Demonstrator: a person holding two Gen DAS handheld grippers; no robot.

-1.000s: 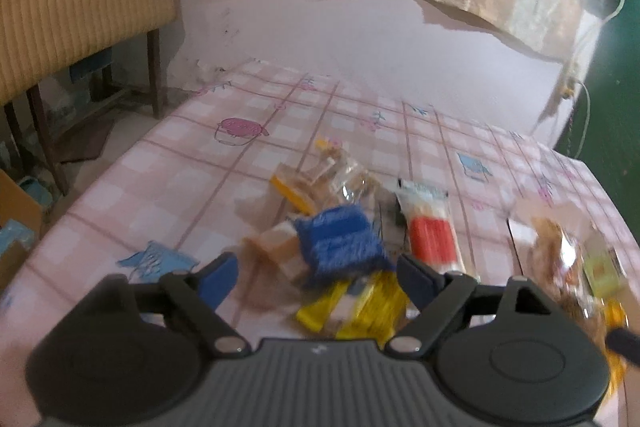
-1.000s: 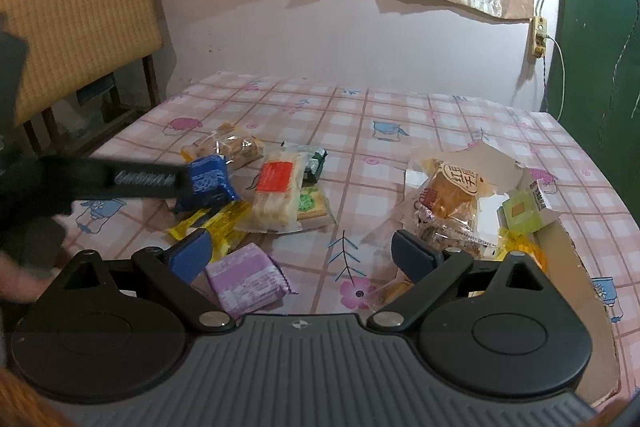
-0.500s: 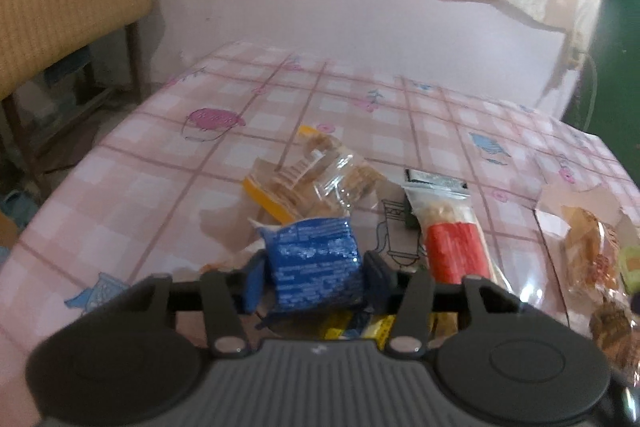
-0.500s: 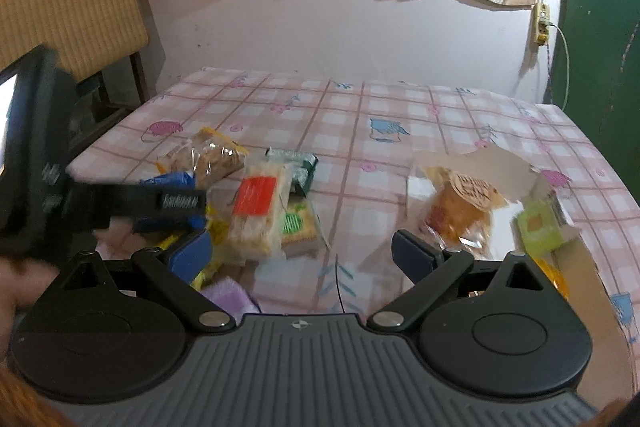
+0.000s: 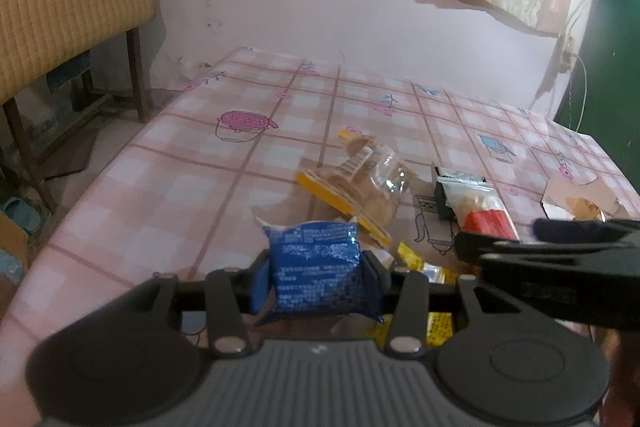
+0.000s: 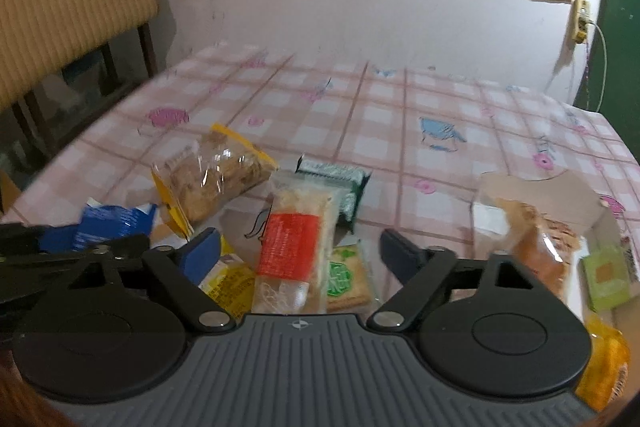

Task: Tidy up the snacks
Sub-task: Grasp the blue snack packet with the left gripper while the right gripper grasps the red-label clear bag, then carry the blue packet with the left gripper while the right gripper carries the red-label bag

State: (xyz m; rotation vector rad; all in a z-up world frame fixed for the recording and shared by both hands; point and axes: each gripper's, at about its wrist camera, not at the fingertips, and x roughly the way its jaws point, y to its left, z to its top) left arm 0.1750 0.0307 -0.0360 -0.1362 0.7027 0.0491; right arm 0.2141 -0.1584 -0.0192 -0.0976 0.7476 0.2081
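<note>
Here, snack packets [image 6: 294,247] litter a pink checked tablecloth [image 5: 192,163] against a wall [image 5: 320,27].

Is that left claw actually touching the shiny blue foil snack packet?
Touching. In the left wrist view, the left claw has both pads pressed against the sides of the shiny blue foil snack packet, which is pinched between them.

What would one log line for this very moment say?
left hand-held gripper: shut on blue snack packet | right hand-held gripper: closing around red-label cracker pack, not gripping | table: snacks scattered
</note>
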